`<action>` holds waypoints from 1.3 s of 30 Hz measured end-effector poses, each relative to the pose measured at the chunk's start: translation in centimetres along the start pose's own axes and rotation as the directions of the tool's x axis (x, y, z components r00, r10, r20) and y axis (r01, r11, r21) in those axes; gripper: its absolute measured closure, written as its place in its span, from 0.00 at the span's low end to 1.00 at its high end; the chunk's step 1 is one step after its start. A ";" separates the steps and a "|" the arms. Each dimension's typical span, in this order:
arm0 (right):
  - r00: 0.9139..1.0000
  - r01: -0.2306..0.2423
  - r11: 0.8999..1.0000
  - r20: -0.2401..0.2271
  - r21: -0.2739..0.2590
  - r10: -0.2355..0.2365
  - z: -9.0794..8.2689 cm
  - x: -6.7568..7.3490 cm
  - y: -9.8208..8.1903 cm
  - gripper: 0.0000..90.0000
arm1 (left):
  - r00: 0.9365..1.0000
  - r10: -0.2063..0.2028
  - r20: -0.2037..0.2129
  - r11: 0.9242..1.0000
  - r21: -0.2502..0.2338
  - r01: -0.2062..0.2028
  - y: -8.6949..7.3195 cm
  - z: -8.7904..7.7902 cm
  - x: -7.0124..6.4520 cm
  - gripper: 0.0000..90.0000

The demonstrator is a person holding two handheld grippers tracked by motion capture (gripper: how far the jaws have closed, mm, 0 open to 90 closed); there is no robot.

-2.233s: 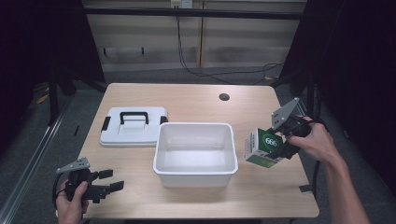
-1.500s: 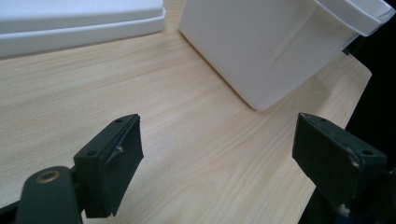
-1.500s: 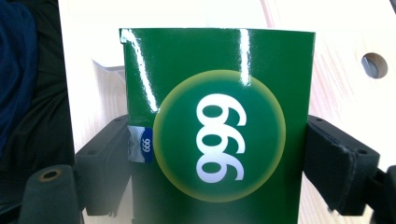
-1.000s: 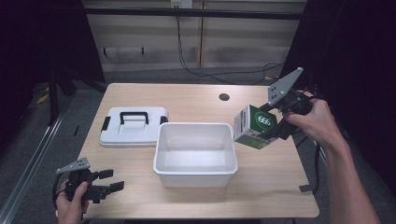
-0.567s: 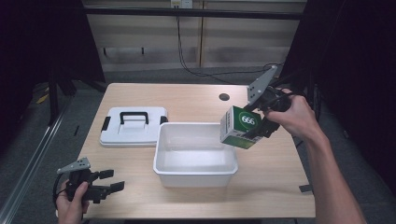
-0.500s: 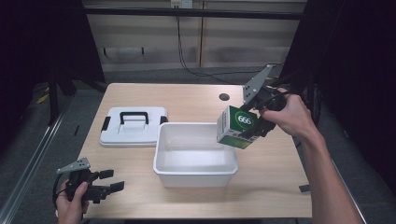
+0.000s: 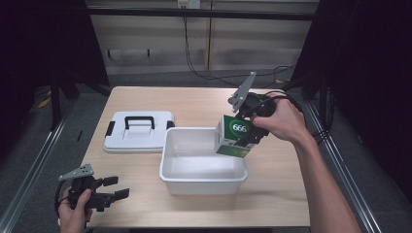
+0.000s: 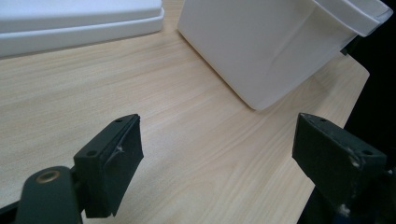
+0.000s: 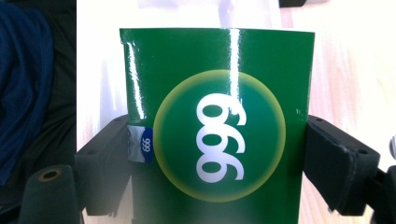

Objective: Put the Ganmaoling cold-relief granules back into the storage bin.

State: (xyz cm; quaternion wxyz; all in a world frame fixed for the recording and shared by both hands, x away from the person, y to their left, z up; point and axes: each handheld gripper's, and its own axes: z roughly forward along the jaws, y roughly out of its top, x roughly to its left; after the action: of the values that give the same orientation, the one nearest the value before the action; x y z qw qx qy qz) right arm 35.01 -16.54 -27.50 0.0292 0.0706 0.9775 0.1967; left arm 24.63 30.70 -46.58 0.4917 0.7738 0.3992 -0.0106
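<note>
A green and white box [image 7: 234, 136] marked 666 hangs tilted over the right end of the white tub [image 7: 203, 181], its lower part inside the rim. My right gripper [image 7: 252, 127] is shut on the box, with both black jaws pressed against the sides of the green box [image 9: 217, 135] in the right gripper view. Near the table's front left corner my left gripper [image 7: 115, 188] stands open, low over the wood, nothing between its jaws. From the left gripper view the tub's outer wall [image 8: 261, 46] lies ahead and to the right.
A white lid with a black handle [image 7: 138, 130] lies flat left of the tub; its edge [image 8: 79, 25] runs along the top of the left gripper view. A dark round hole [image 7: 234, 96] sits in the table's far side. Bare wood surrounds the tub.
My right gripper has carried the box from the table's right side up and leftward, then lowered it into the tub's right end. The left gripper has stayed still.
</note>
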 end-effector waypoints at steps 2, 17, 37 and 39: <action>1.000 0.000 1.000 -0.008 0.014 0.000 0.6 0.0 0.3 0.18 | 1.000 0.000 0.000 1.000 0.000 0.000 0.0 0.0 0.0 0.18; 0.998 0.049 0.992 -0.053 0.119 -0.043 4.7 -0.4 1.6 0.18 | 1.000 -0.002 -0.005 1.000 0.002 0.002 0.0 -0.1 0.0 0.18; 0.997 0.057 0.963 -0.067 0.264 -0.040 8.3 -0.3 2.0 0.18 | 1.000 -0.007 -0.002 1.000 0.002 0.007 0.0 0.0 0.0 0.18; 0.997 0.055 0.962 -0.065 0.269 -0.039 8.7 -0.4 1.9 0.18 | 1.000 -0.003 -0.006 1.000 0.003 0.003 0.0 0.0 0.1 0.18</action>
State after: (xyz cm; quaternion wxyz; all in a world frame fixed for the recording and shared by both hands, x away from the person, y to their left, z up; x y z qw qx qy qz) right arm 36.40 -11.53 -34.80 -0.0052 0.0449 0.9970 0.0626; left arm 24.64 30.78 -46.61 0.4893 0.7739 0.4019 -0.0098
